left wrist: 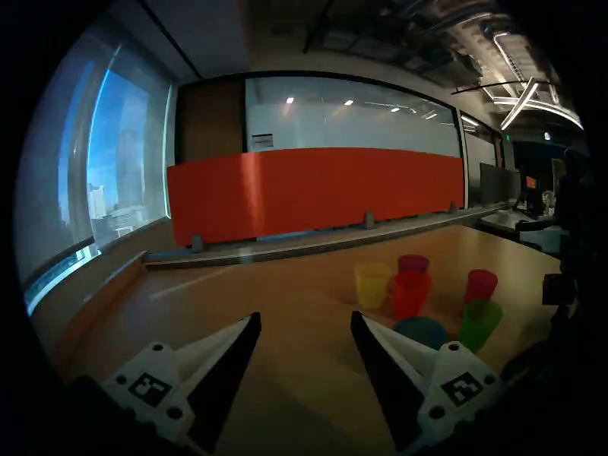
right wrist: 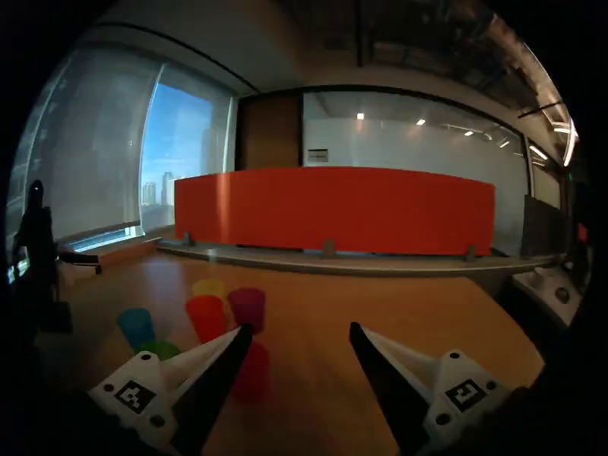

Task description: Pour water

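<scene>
Six plastic cups stand upright in a loose cluster on the wooden table (left wrist: pixel 304 281). Left gripper (left wrist: pixel 305 315): fingers spread wide, nothing between them, over bare tabletop. In the left gripper view the cluster sits ahead and off to the right of its right finger. The yellow cup (left wrist: pixel 372 284) is nearest the gripper's centre line, with the orange-red cup (left wrist: pixel 411 293) just beside it and the purple cup (left wrist: pixel 413 264) behind that. The blue cup (left wrist: pixel 420 331) is closest in, its base hidden by the right finger; the green cup (left wrist: pixel 479 323) and red cup (left wrist: pixel 481 285) are farther right. Right gripper (right wrist: pixel 300 327): also spread apart and empty. In the right gripper view the cluster lies ahead and to the left, with the red cup partly covered by its left fingertip. Cup contents are too dim to tell. Beyond both grippers an orange partition (left wrist: pixel 315 190) runs along the table's far edge, with a window (left wrist: pixel 121 167) to the left.
</scene>
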Demonstrator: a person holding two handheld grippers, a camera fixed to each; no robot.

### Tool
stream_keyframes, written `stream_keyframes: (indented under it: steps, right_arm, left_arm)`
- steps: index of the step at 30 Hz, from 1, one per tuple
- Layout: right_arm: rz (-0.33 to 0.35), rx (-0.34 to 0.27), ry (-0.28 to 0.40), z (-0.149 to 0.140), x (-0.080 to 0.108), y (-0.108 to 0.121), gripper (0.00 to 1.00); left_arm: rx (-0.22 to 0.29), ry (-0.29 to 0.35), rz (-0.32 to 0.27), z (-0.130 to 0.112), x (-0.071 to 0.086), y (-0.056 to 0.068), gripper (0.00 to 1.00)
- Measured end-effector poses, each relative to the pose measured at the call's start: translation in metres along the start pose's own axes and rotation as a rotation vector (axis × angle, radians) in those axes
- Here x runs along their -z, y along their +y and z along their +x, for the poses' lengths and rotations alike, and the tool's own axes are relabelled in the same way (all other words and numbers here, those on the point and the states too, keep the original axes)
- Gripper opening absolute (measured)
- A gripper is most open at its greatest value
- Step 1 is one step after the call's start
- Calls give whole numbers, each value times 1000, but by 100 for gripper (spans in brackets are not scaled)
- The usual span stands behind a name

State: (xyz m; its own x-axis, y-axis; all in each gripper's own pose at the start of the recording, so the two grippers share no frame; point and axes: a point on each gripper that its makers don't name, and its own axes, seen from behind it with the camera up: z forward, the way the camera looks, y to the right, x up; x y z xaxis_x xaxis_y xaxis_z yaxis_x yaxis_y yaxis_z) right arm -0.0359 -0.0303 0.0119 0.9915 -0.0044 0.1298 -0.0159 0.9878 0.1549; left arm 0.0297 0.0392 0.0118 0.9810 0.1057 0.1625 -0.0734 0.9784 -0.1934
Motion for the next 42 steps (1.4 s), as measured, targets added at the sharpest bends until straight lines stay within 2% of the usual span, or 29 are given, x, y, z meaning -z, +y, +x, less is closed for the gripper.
stream_keyframes:
  steps: [9,15,21,30,42]
  right_arm:
    - [-91,-19,78,24,5,11,99]
    - [-118,-55,94,29,7,15,99]
    - [-149,-51,103,31,8,21,99]
    - [-179,-14,131,41,13,23,99]
    - [-205,-72,146,49,16,29,99]
  left_arm:
    - [68,73,63,16,11,-9,87]
    - [76,128,100,31,18,-15,87]
    - [94,159,134,34,20,-21,87]
    - [64,200,171,32,21,-20,87]
    - [62,214,188,15,19,-22,87]
